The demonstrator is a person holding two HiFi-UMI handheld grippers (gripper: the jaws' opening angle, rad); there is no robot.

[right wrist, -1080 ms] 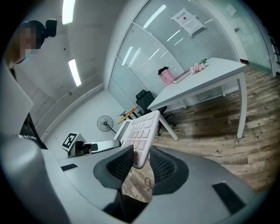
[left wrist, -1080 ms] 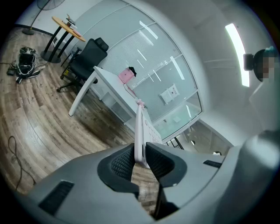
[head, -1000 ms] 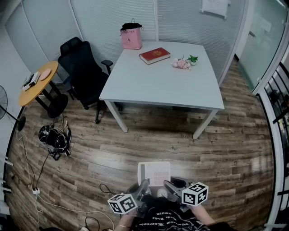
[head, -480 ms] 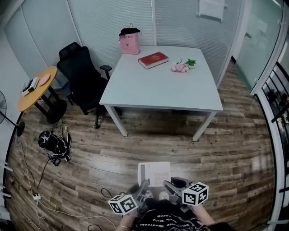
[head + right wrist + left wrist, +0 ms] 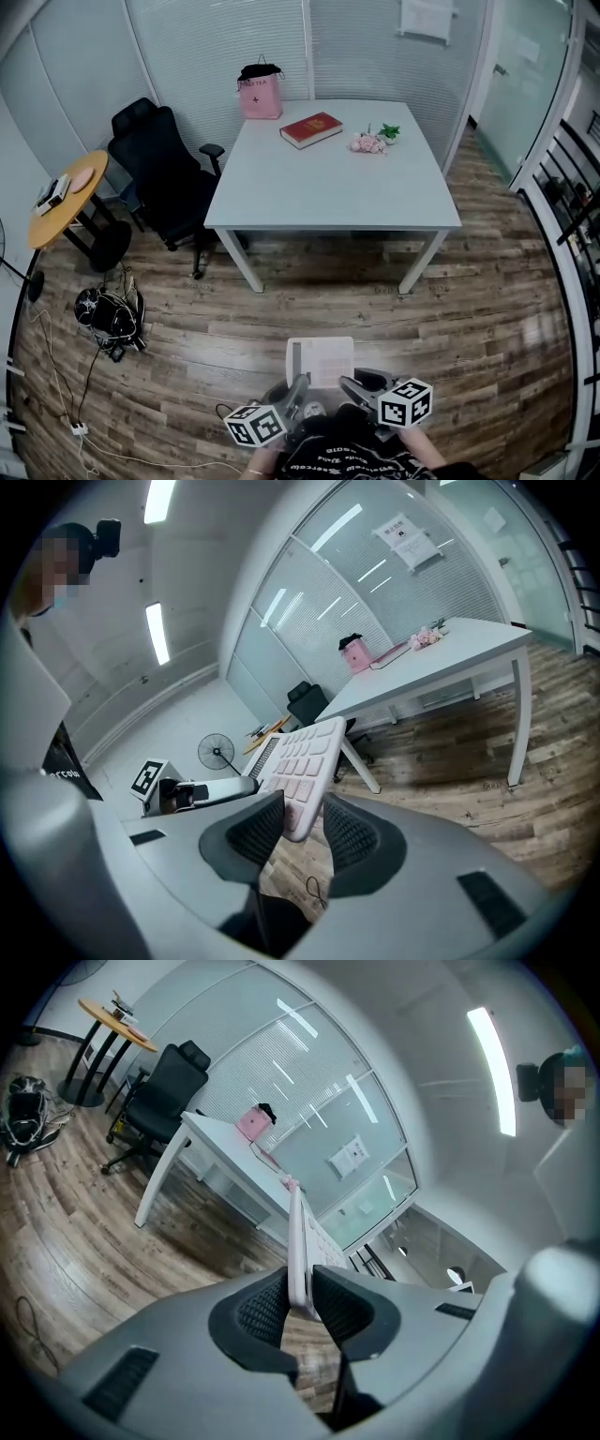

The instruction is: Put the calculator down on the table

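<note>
A flat white and pink calculator [image 5: 320,360] is up in the air, low over the brown wooden floor [image 5: 487,281]. It is well apart from the big white square table [image 5: 328,187]. The left gripper [image 5: 298,392] and the right gripper [image 5: 352,384] each hold its near end. The jaws of each gripper pinch the calculator between their black ribbed pads.

Bare floor lies between the calculator and the table. At the far edge of the table stand a pink paper bag [image 5: 261,94], a red book [image 5: 310,128], some pink flowers [image 5: 367,142] and a small green plant [image 5: 389,131]. A black office chair [image 5: 159,178] stands at the left side of the table. Further left is a small round yellow table [image 5: 61,197]. A black bundle with cables [image 5: 108,314] lies on the floor.

The pink bag has writing on it, but it is too small to read. A white paper sheet [image 5: 427,17] hangs on the glass wall, and its print is too small as well.

The right gripper view shows the rows of keys on the calculator and a standing fan [image 5: 216,754]. The left gripper view shows the calculator only as a thin edge. The head view shows the table from above.
</note>
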